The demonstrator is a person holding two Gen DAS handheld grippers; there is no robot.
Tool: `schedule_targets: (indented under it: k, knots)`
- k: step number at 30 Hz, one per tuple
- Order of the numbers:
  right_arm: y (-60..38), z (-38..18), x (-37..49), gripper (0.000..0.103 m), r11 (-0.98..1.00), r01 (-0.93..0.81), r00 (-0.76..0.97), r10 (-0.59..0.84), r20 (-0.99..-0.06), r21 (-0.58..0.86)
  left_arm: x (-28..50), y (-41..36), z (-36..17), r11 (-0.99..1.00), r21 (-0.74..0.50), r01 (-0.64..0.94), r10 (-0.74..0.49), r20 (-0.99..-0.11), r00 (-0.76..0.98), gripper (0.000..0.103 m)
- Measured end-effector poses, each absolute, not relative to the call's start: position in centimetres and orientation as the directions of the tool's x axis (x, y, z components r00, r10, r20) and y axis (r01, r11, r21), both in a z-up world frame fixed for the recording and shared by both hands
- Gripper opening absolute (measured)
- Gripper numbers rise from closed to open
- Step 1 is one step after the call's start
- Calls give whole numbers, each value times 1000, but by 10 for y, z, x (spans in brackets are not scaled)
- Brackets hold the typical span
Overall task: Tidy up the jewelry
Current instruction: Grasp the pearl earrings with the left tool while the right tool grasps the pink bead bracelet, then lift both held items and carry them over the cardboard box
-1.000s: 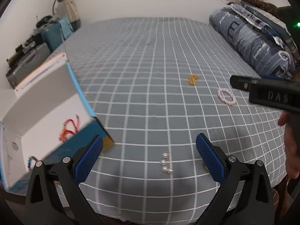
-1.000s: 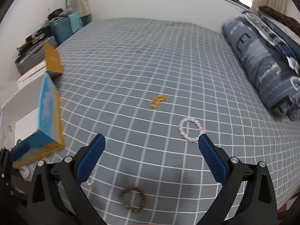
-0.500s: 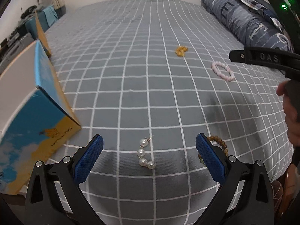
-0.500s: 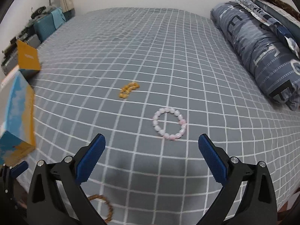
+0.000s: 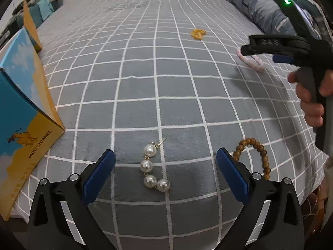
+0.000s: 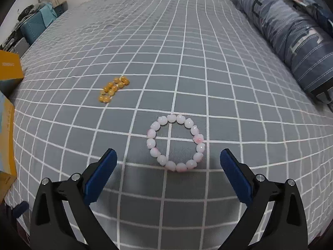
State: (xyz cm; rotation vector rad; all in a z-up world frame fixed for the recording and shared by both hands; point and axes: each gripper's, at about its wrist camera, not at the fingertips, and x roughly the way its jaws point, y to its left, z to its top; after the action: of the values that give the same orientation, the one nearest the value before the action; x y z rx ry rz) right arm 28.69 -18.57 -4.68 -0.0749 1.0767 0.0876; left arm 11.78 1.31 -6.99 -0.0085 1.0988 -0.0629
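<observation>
The left claw [image 5: 165,167] is spread wide with nothing in it, low in the frame, and the four-pearl gold-wire earring [image 5: 153,167] lies on the grey white-checked bed [image 5: 145,62] between its blue pads. A brown wooden bead bracelet [image 5: 257,153] lies just right of it. The right claw [image 6: 168,166] is likewise apart, the pink bead bracelet [image 6: 175,142] just ahead of it, amber beads [image 6: 113,88] at upper left.

Grid-patterned grey bedsheet [image 6: 187,62], striped blue pillow [image 6: 291,37] alongside.
</observation>
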Motion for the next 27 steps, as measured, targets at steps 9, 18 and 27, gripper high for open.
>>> schedule_targets:
  k: [9,18,27]
  knots:
    - [-191,-56,310,82,997,-69,430,4,-903,-28,118,7,-76,999,10,51,-13,-900,436,74]
    - [-186,-58,309,41,993,-96,418,-16,-908,-61,109,7,-71,998,20,58,-7,-900,436,28]
    - [-183,-55,308,19,993,-95,417,-22,-908,-68,106,13,-65,999,-16,44,-35,-891,453,11]
